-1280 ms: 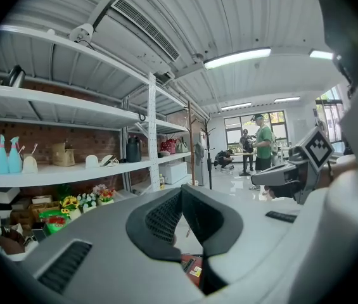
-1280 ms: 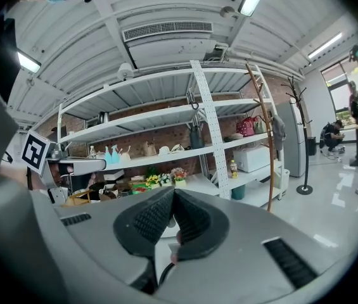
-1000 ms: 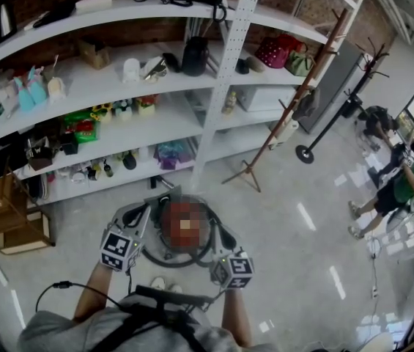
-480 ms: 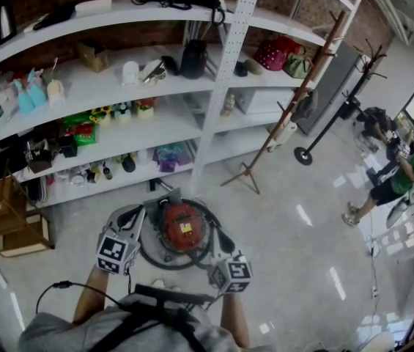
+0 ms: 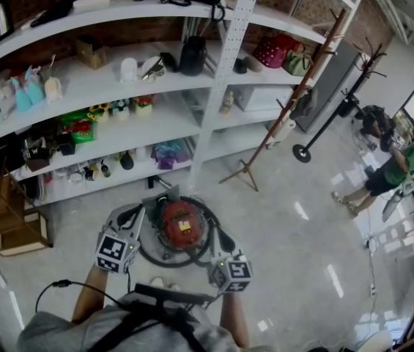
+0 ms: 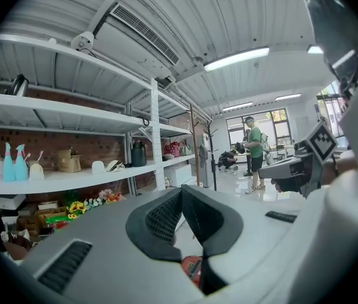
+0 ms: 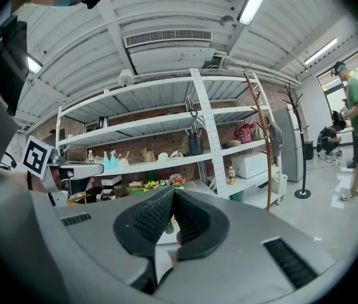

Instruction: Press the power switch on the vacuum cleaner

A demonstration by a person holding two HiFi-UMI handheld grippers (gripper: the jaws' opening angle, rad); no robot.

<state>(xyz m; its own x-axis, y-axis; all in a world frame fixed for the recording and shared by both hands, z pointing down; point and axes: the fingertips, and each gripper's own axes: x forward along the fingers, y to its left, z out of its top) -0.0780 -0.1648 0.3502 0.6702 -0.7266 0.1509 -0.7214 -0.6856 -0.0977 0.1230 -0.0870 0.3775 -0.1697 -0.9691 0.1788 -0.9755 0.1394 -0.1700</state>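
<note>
Head view shows the red vacuum cleaner (image 5: 180, 224) on the floor (image 5: 287, 262) between the left gripper (image 5: 128, 221) and right gripper (image 5: 225, 246), both closed and empty; its hard, likely heavy shell should take a firm press on top without being grasped.

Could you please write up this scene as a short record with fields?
vacuum: red, on the floor before the shelves
hose: black, looped around the vacuum
left gripper: shut, empty, at the vacuum's left
right gripper: shut, empty, at its right
aim: both point toward the shelves
bystander: green shirt, far right
</note>
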